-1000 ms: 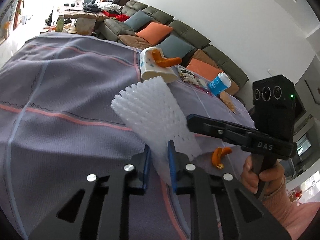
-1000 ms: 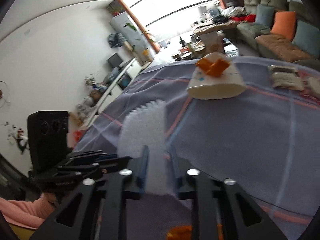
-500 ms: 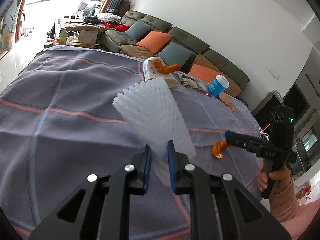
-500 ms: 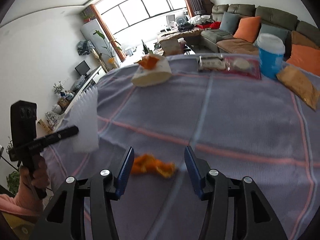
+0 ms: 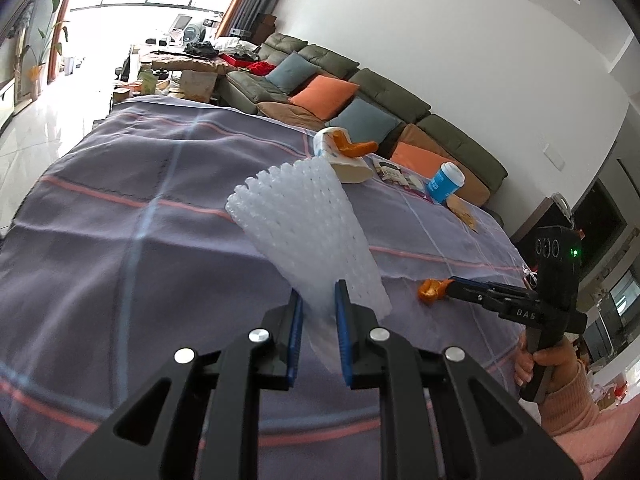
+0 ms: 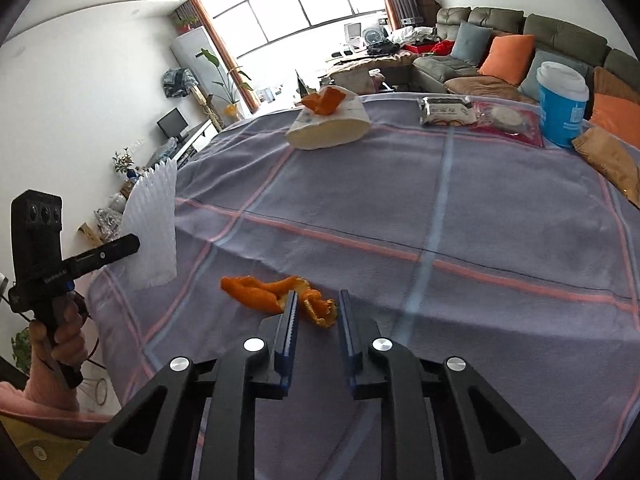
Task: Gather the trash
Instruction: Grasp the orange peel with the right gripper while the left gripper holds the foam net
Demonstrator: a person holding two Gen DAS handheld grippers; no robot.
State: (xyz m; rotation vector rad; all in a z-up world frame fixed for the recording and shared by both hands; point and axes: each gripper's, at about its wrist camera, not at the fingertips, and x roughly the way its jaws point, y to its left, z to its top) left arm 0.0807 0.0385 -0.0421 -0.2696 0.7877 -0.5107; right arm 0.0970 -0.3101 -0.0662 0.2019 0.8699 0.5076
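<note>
**Q:** What do your left tongs (image 5: 318, 292) hold?

**A:** They're clenched on the white foam net (image 5: 304, 224). I've raised it clear of the counter (image 6: 440, 200), I'd say so my other side can work.

**Q:** And the right tongs (image 6: 319, 294)?

**A:** Their jaws have just been closing, and they now nip the right-hand end of the orange peel (image 6: 260, 292). The rest trails left of the tips on the cloth. Well ahead lies a tipped paper cup (image 6: 332, 128) with more peel on it, likely next.
</note>
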